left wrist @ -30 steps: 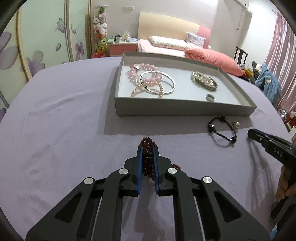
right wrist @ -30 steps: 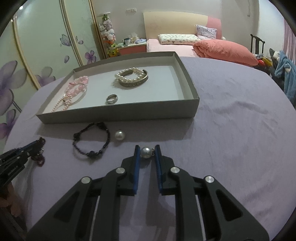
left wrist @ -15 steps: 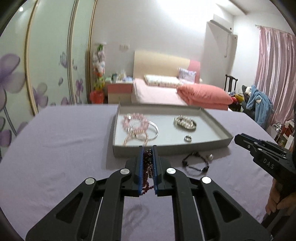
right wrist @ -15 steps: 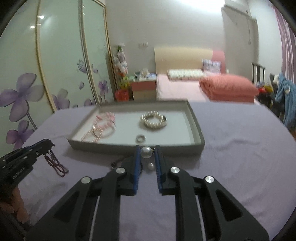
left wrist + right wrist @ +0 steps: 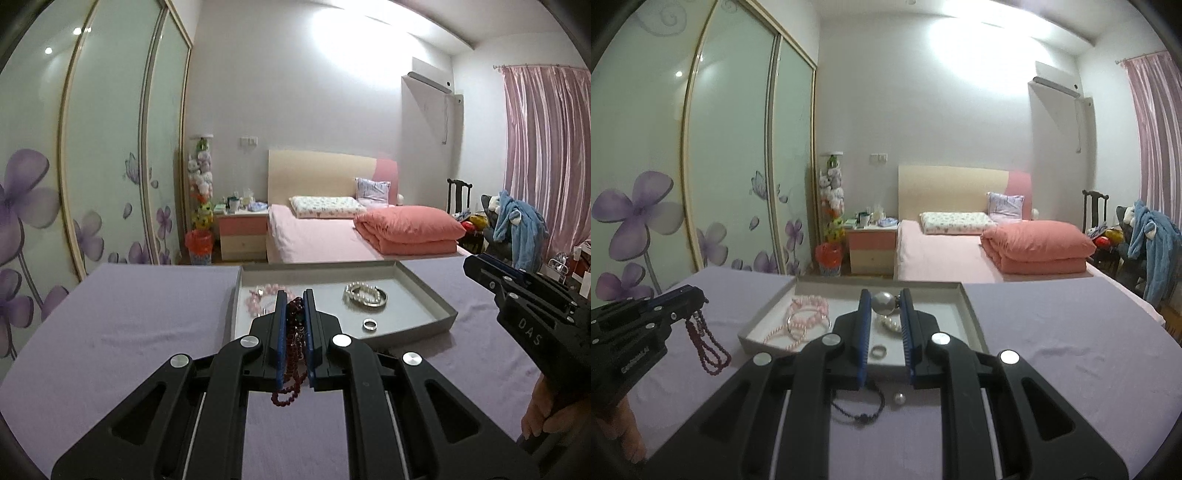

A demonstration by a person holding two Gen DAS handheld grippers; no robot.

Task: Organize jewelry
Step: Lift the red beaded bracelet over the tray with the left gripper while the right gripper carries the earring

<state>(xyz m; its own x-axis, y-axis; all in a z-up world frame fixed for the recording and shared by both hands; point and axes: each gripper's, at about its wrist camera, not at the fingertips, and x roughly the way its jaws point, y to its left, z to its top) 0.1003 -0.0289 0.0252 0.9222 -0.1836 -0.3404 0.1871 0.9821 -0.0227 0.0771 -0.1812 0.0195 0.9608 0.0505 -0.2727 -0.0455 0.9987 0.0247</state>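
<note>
My left gripper [image 5: 294, 297] is shut on a dark red bead bracelet [image 5: 291, 369], whose loops hang below the blue pads above the purple cloth; the right wrist view shows this red bracelet [image 5: 707, 347] dangling from the left gripper [image 5: 698, 295] at the left. My right gripper [image 5: 884, 301] is shut on a large grey pearl [image 5: 884, 303], lifted in front of the grey tray [image 5: 971, 325]. The tray [image 5: 432, 299] holds pink bead strands [image 5: 809, 310], a pearl bangle [image 5: 364, 295] and a silver ring [image 5: 370, 324]. A black bead bracelet [image 5: 858, 406] and a loose pearl [image 5: 899, 398] lie on the cloth before the tray.
The table wears a purple cloth [image 5: 129, 332]. Behind it stand a bed with a salmon quilt [image 5: 406, 229], a nightstand [image 5: 242, 236], mirrored wardrobe doors [image 5: 110, 166] on the left, and a chair with blue clothes [image 5: 517, 229] on the right. A hand [image 5: 554, 413] grips the right tool.
Both grippers rose off the cloth and tilted up toward level, carrying the red bracelet and the pearl. The tray now sits lower in both views and the room fills the frames.
</note>
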